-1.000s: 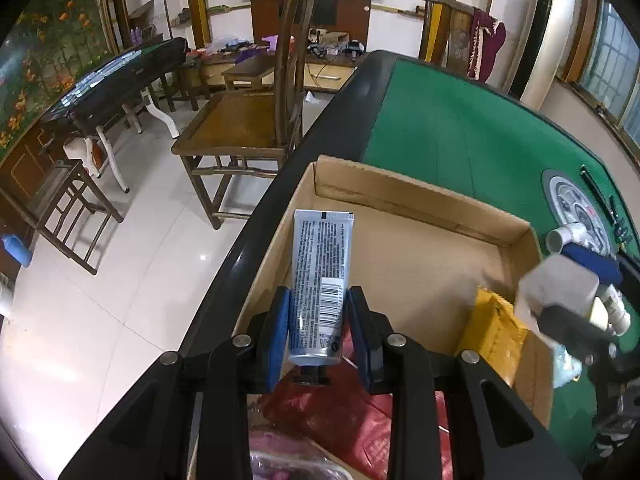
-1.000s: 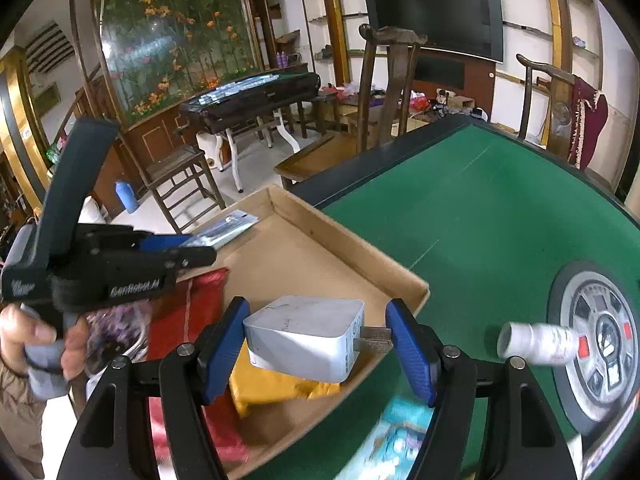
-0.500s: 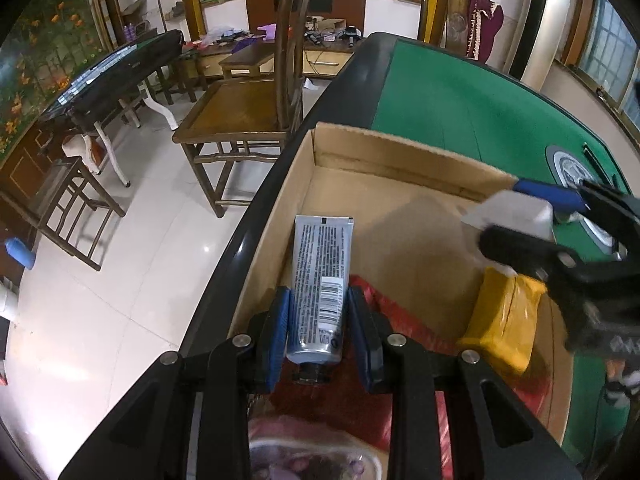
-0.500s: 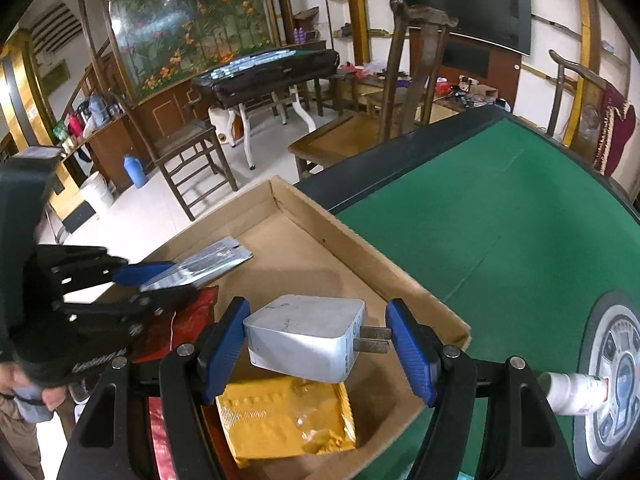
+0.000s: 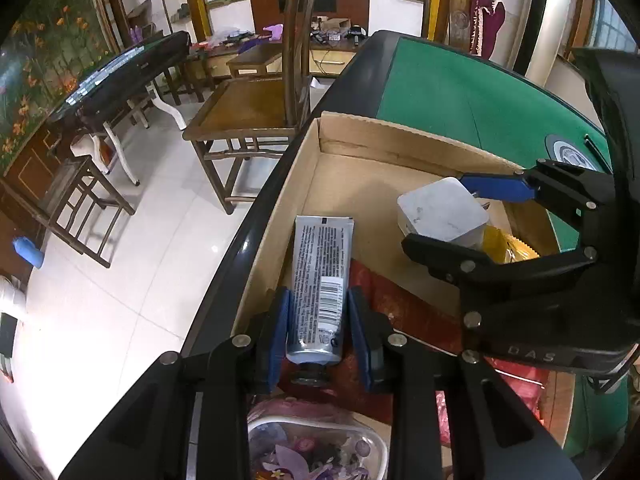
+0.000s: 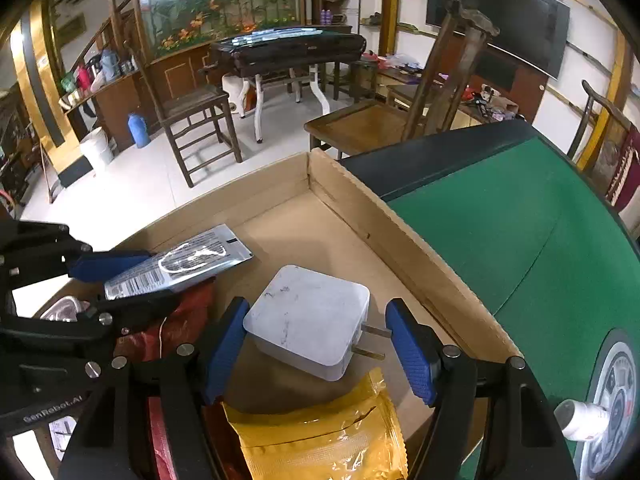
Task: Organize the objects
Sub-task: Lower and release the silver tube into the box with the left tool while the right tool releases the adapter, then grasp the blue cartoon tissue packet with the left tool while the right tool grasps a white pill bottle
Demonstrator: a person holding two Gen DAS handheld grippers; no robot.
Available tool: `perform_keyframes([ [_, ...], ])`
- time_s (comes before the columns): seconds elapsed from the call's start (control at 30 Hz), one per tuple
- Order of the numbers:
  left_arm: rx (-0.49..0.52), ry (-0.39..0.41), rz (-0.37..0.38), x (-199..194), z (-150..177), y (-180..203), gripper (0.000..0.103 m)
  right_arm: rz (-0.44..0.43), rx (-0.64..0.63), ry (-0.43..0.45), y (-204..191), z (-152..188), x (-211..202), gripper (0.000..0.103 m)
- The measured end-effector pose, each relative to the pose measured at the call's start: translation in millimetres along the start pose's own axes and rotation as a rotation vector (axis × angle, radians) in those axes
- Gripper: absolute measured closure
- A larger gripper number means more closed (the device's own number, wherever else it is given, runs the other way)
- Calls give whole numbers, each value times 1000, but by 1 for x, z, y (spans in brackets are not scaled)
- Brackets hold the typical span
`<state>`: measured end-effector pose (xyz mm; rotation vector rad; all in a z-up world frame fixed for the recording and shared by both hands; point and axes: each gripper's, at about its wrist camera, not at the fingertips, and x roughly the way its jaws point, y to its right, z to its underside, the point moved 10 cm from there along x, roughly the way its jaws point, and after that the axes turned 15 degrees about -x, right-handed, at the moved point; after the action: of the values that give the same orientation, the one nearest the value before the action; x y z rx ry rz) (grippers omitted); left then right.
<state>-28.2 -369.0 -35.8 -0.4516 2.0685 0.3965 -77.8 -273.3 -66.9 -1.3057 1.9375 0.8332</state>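
Observation:
My left gripper (image 5: 318, 320) is shut on a silver printed tube (image 5: 322, 272), cap toward the camera, held over the near left part of an open cardboard box (image 5: 400, 136). My right gripper (image 6: 316, 336) is shut on a white plug-in charger (image 6: 308, 312). One blue pad lies on the charger's body and the other on its metal prongs. The charger hangs over the box floor, just beyond a yellow packet (image 6: 320, 440). In the right wrist view the left gripper (image 6: 128, 284) and the tube (image 6: 188, 260) are at the left. The left wrist view shows the charger (image 5: 440, 210) to the tube's right.
A red packet (image 5: 400, 308) and a clear pouch with purple flowers (image 5: 312, 448) lie at the box's near end. The box sits at the edge of a green felt table (image 6: 500, 220). A white bottle (image 6: 580, 420) lies on a round dial. A wooden chair (image 5: 256, 108) stands beside the table.
My right gripper has carried the charger from the box's right rim inward over the box floor and a little lower. My left gripper with the tube has drifted slightly toward the near end.

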Motion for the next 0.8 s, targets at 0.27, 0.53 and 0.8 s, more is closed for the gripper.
perform_keyframes([
  [0.27, -11, 9, -40, -8, 5, -7, 69, -122, 2, 5, -13, 11, -15, 27],
  [0.53, -59, 111, -33, -37, 13, -7, 46, -129, 55, 93, -23, 37, -68, 16],
  [0.8, -14, 276, -99, -79, 31, 18, 37, -45, 70, 142, -21, 102, -132, 0],
])
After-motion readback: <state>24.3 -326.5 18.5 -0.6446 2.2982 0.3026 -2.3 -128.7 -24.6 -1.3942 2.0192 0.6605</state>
